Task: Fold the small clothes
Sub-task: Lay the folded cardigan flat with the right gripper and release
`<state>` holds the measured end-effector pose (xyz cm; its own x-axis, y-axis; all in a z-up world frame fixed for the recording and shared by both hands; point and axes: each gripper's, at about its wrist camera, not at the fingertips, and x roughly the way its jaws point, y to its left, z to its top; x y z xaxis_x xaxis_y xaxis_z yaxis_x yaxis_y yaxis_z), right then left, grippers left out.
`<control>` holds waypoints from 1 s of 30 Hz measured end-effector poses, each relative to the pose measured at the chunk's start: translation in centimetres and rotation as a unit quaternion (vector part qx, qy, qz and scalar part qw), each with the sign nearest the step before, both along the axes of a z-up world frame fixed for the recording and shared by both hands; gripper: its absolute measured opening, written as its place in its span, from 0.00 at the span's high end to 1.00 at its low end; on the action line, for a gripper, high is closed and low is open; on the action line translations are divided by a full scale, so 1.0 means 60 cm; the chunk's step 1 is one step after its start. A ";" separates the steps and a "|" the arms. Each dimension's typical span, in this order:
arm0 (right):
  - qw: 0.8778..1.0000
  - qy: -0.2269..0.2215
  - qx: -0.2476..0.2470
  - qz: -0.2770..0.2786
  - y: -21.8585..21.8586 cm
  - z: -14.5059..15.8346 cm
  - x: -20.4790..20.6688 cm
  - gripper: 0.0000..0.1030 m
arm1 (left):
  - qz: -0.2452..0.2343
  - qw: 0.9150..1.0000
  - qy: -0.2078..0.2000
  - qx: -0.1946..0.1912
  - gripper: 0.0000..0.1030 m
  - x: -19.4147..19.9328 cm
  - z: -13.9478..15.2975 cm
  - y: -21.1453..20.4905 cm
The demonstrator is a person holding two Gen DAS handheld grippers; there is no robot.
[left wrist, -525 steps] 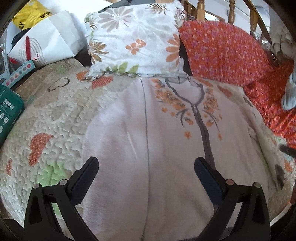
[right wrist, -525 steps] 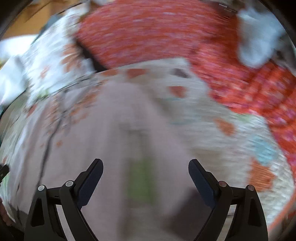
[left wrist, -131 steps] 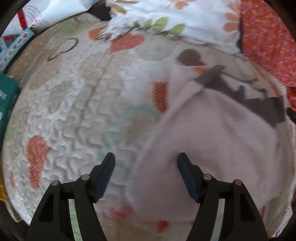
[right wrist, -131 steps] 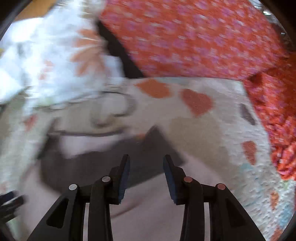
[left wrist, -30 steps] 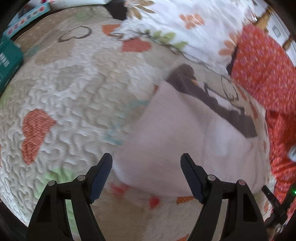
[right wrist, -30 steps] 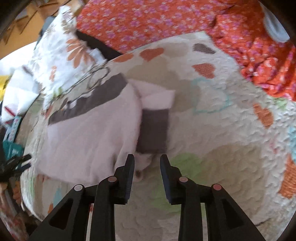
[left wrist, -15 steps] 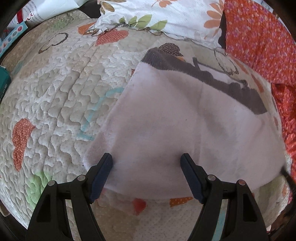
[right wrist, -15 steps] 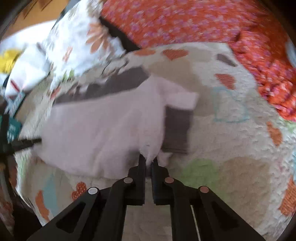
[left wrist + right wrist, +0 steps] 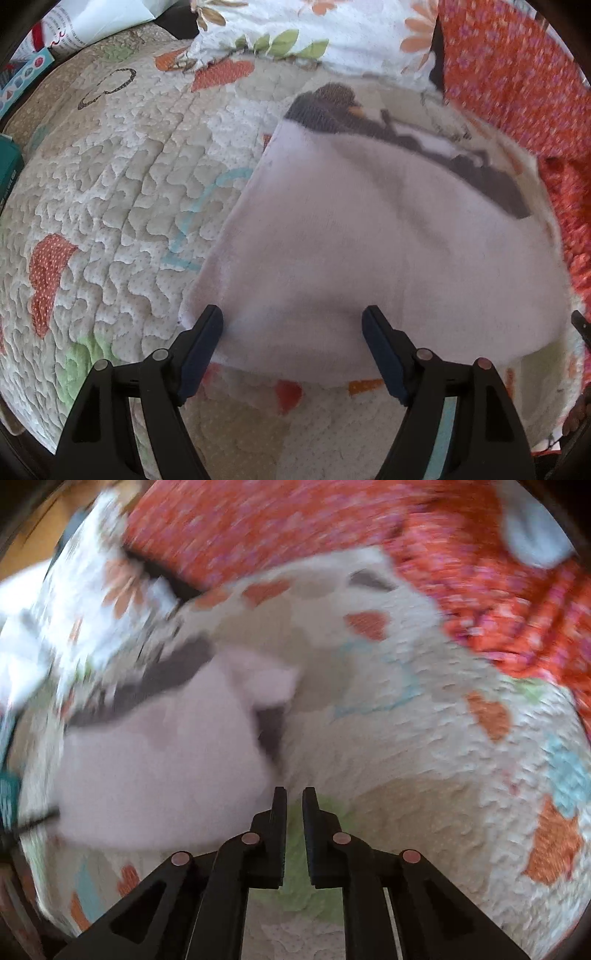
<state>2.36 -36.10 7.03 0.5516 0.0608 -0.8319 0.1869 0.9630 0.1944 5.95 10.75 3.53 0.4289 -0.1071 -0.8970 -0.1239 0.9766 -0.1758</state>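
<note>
**A small pale shirt lies folded on the quilt**

The shirt (image 9: 388, 236) is pale pink with a dark grey band (image 9: 406, 129) along its far edge. It lies on a bumpy quilt (image 9: 122, 192) with orange hearts on it. In the left wrist view the shirt fills the middle and right of the frame. Its long side runs from the lower left up to the upper right. The grey band sits at the top, pointing toward the flowery pillow (image 9: 314, 33) in the upper middle. The near edge of the shirt is at the bottom, just in front of the left gripper (image 9: 291, 332).

The left gripper has its jaws wide apart. The near edge of the shirt lies between them. I cannot tell if the tips touch the cloth.

In the right wrist view the picture is blurry. The shirt (image 9: 159, 760) is in the left half of the frame. Its grey band (image 9: 155, 683) slants from the lower left up to the right. A grey sleeve end (image 9: 271, 731) shows at the shirt's right side, tucked partly under the pink cloth. The right gripper (image 9: 294, 801) is at the bottom middle, just beside the shirt's lower right corner. Its jaws are narrow, with only a thin gap, and nothing is held between them.

An orange flowered blanket (image 9: 295, 524) lies across the top of this frame.
</note>
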 end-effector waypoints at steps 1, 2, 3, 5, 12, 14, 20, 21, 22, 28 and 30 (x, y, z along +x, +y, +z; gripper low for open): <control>0.999 -0.018 0.014 -0.030 -0.013 0.016 -0.005 0.86 | -0.001 1.000 -0.007 -0.009 0.25 -0.003 0.007 0.001; 0.998 -0.030 0.031 -0.041 -0.019 0.025 -0.009 0.86 | -0.001 1.000 -0.013 -0.014 0.25 -0.005 0.012 0.001; 0.997 -0.041 0.053 -0.047 -0.021 0.032 -0.010 0.86 | 0.000 1.000 -0.017 -0.014 0.25 -0.005 0.016 0.000; 0.995 -0.054 0.080 -0.032 -0.005 0.041 0.001 0.86 | 0.003 1.000 -0.013 -0.010 0.25 0.000 0.014 -0.002; 0.992 -0.055 0.018 0.108 0.187 0.042 0.095 0.86 | 0.007 1.000 0.008 -0.001 0.25 0.024 -0.001 -0.008; 0.989 -0.043 0.014 0.143 0.250 0.035 0.144 0.86 | 0.000 1.000 0.006 0.002 0.25 0.024 0.003 -0.012; 0.971 0.049 0.023 0.233 0.439 -0.045 0.280 0.86 | -0.002 1.000 0.007 -0.010 0.25 0.025 0.010 0.000; 0.971 0.065 -0.007 0.231 0.467 -0.066 0.305 0.86 | -0.001 1.000 0.008 -0.014 0.25 0.026 0.010 0.004; 0.971 0.052 -0.024 0.230 0.488 -0.071 0.323 0.85 | 0.000 1.000 0.008 -0.019 0.25 0.026 0.011 0.007; 0.970 0.046 -0.127 0.201 0.538 -0.062 0.398 0.75 | 0.023 1.000 -0.004 -0.019 0.25 0.029 0.021 0.034; 0.973 0.029 -0.142 0.179 0.527 -0.040 0.394 0.74 | 0.032 0.999 -0.009 -0.022 0.25 0.026 0.027 0.044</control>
